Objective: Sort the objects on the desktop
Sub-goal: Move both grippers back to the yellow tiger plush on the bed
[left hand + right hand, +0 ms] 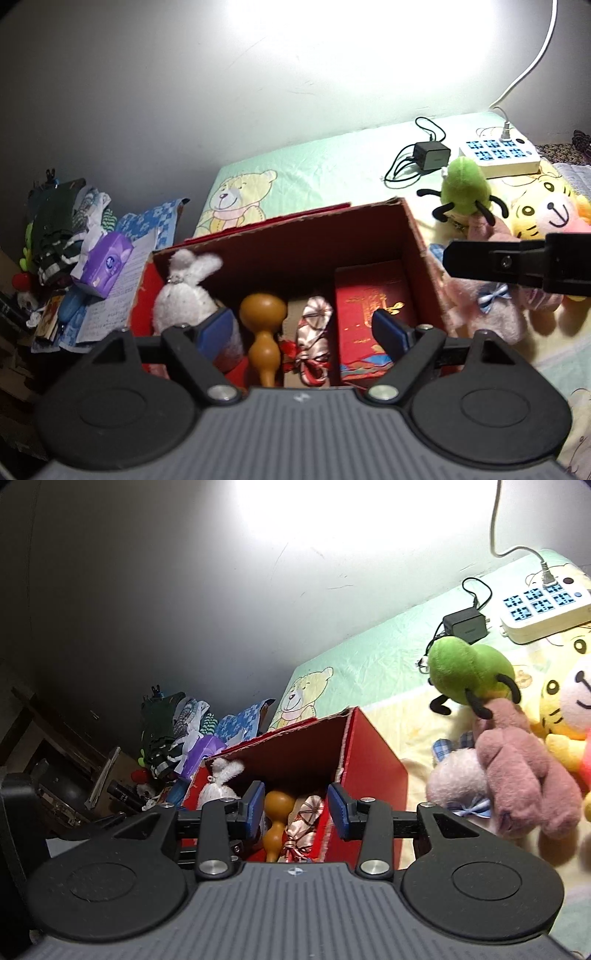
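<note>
An open red cardboard box stands on the bed. It holds a white bunny plush, a brown gourd, a satin pouch and a red booklet. My left gripper hovers open over the box with nothing between its blue pads. My right gripper is also open and empty, above the box's near right corner. To the right of the box lie a green plush, a mauve plush, a pale pink plush and a yellow tiger.
A white power strip and a black charger with cables lie at the back of the bed by the wall. Left of the box sit a purple tissue pack, papers and a clothes pile. A black bar of the right gripper's frame reaches in from the right.
</note>
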{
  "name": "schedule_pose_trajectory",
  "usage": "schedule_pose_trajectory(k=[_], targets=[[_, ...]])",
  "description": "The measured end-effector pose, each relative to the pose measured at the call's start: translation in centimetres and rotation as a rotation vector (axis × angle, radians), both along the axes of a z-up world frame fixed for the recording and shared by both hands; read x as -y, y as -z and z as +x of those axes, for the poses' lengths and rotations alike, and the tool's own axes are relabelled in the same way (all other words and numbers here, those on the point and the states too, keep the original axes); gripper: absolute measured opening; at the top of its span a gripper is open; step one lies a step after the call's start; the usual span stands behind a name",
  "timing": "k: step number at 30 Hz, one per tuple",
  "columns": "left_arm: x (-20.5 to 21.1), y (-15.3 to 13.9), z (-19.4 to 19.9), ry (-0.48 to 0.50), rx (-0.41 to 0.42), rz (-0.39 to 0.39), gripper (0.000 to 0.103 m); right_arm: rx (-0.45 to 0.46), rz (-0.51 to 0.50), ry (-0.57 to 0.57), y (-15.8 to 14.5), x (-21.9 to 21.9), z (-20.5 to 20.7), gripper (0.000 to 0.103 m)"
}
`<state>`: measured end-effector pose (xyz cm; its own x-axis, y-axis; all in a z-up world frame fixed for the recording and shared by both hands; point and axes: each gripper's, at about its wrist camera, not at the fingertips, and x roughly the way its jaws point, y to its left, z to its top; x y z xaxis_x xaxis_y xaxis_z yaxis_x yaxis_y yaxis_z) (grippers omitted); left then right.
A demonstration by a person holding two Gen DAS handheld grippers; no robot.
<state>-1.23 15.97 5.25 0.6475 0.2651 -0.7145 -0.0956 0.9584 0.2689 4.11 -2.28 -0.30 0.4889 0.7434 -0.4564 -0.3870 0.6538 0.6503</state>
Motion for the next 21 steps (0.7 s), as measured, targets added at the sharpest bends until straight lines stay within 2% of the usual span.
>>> schedule_pose_trajectory(k=[7,13,18,21], targets=[[5.3,-0.7,0.1,0.083,0.040,-0.041,0.083,-0.009,0.007,0.044,0.3,5.8,0.4,0.042],[10.6,-0.2,0.1,0.220,0.063,-0.084,0.083,-0.036,0.001,0.126,1.4,10.9,0.8,0.043],[14.4,1.7,1.5,0.316,0.015,-0.184,0.079,-0.061,0.003,0.209,2.4,15.0,1.2,0.044],[16.5,2.4,2.4,0.375,-0.010,-0.257,0.079,-0.050,-0.016,0.250,2.5,16.7,1.6,0.048]])
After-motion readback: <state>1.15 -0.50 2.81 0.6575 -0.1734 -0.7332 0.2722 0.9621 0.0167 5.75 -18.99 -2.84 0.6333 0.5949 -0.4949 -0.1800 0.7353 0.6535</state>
